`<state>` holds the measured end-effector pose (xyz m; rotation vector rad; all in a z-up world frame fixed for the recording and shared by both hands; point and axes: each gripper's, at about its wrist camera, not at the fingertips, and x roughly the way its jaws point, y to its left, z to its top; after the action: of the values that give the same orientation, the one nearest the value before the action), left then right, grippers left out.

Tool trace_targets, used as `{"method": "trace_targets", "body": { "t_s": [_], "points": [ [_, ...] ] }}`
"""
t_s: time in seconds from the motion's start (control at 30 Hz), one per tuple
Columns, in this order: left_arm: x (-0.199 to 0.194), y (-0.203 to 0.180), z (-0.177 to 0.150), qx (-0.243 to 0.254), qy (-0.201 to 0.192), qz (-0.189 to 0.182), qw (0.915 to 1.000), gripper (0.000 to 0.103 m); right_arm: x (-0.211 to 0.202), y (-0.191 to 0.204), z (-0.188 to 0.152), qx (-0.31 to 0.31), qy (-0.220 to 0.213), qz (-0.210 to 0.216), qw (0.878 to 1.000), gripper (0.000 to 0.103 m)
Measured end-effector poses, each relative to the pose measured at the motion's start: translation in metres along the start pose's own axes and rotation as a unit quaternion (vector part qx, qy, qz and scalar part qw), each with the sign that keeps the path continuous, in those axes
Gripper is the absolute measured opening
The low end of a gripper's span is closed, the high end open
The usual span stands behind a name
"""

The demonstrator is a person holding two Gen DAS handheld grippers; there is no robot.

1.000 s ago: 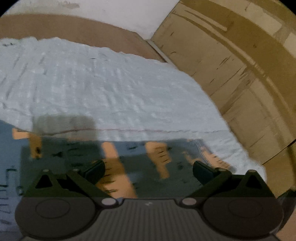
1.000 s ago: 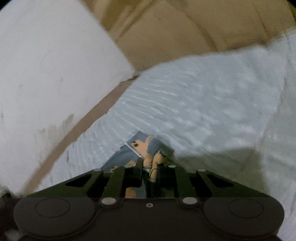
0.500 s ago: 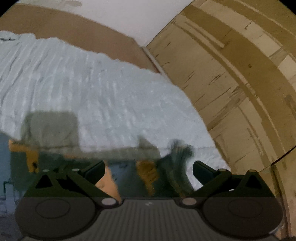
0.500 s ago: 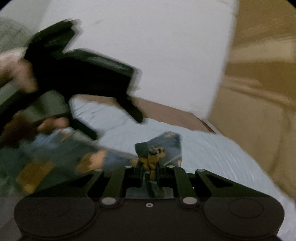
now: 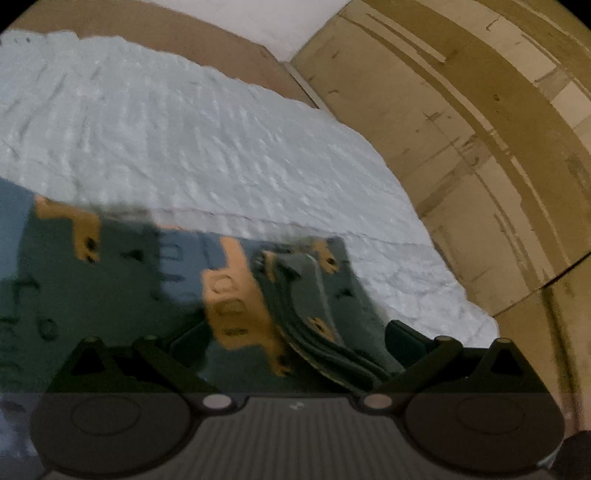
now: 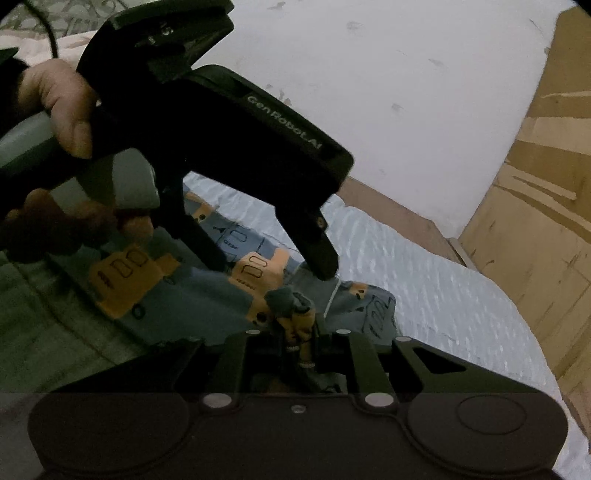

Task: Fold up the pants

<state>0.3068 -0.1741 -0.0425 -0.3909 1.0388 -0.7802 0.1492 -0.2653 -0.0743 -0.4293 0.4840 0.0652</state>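
The pants (image 5: 122, 273) are blue-grey with orange vehicle prints and lie on a pale blue textured bedspread (image 5: 207, 147). My left gripper (image 5: 295, 332) is open, its fingers straddling a folded-over edge of the pants (image 5: 314, 317). In the right wrist view the pants (image 6: 207, 291) spread left of centre. My right gripper (image 6: 299, 332) is shut on a bunched fold of them. The left gripper (image 6: 273, 266) shows there too, open, its fingertips down on the cloth, held by a hand (image 6: 59, 107).
A wooden panel (image 5: 480, 155) rises along the right of the bed. A brown board (image 5: 155, 29) and a white wall (image 6: 369, 92) stand behind the bed. The bedspread runs bare beyond the pants (image 6: 443, 288).
My right gripper has swung left with the pants fold, bringing it over beside the left gripper. A folded-over layer now lies between the left fingers. The left gripper stayed open.
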Motion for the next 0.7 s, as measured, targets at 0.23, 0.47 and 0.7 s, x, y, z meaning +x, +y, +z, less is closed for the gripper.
{"method": "trace_targets", "body": {
  "t_s": [0.23, 0.47, 0.7],
  "points": [
    [0.012, 0.002, 0.003, -0.083, -0.012, 0.001, 0.9965, 0.072, 0.001, -0.011, -0.003, 0.016, 0.000, 0.004, 1.000, 0.016],
    [0.025, -0.003, 0.000, -0.105, -0.029, 0.038, 0.9933, 0.014, 0.002, -0.008, -0.003, 0.018, -0.003, -0.002, 1.000, 0.016],
    [0.000, -0.022, 0.000, -0.067, -0.058, 0.068, 0.9938, 0.010, -0.011, -0.002, 0.004, 0.019, -0.014, -0.003, 1.000, 0.015]
  ]
}}
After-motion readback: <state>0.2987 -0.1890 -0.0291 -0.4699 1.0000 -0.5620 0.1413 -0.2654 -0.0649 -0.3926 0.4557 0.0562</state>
